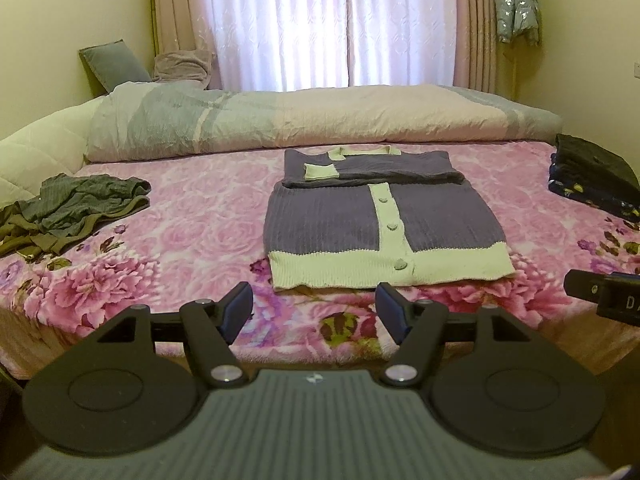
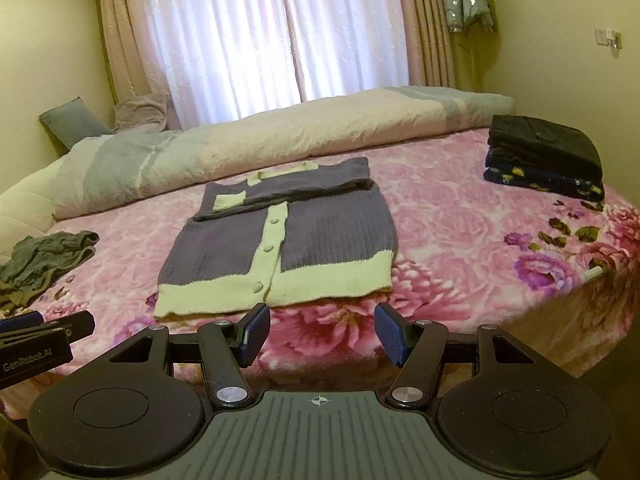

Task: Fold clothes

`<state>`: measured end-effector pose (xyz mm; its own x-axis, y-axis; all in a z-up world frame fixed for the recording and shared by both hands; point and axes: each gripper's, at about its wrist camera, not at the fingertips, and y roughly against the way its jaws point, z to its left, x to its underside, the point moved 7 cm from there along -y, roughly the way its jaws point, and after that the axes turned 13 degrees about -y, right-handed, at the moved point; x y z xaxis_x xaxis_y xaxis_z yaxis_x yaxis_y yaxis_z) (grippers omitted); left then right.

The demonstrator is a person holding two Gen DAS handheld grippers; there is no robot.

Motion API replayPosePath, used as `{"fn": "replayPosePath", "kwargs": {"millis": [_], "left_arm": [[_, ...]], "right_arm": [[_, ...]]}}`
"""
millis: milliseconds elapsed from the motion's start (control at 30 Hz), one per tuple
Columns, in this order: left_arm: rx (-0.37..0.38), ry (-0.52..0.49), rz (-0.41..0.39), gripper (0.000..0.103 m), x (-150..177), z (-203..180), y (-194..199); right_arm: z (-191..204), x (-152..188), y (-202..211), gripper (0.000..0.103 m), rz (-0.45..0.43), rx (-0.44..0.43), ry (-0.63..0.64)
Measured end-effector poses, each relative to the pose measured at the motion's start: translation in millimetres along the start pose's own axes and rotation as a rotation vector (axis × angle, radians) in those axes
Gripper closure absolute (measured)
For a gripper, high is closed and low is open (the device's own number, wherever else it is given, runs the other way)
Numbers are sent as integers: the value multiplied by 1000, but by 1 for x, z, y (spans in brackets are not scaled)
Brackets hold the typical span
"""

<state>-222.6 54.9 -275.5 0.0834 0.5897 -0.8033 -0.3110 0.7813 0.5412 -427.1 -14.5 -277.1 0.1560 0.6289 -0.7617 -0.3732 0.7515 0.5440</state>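
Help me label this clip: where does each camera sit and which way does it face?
Left wrist: on the left gripper, open, at the bed's near edge, facing the cardigan and window; the right gripper's tip shows at right.
Right wrist: on the right gripper, open, facing likewise; the left gripper's tip shows at left.
Shared: cardigan, crumpled green clothes, folded dark stack.

Yellow walls (image 1: 48, 20) enclose a bed (image 1: 180, 208) under a pink floral blanket, a rolled quilt (image 1: 280, 120) lying before bright white curtains (image 1: 328, 20).
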Motion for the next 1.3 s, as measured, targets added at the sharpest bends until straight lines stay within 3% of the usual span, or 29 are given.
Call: {"fn": "replayPosePath", "kwargs": {"millis": [533,833,1300], "left_arm": [[6,13,-12,38,-1,5,2],[16,6,-7,37,-19,8,-7],[19,-2,74,37,-49,16,-59]], "right_arm": [[10,2,-1,42,4,-5,20],[19,-7,-7,42,7,-13,28],[37,-26,-65,42,109,-9,59]]}}
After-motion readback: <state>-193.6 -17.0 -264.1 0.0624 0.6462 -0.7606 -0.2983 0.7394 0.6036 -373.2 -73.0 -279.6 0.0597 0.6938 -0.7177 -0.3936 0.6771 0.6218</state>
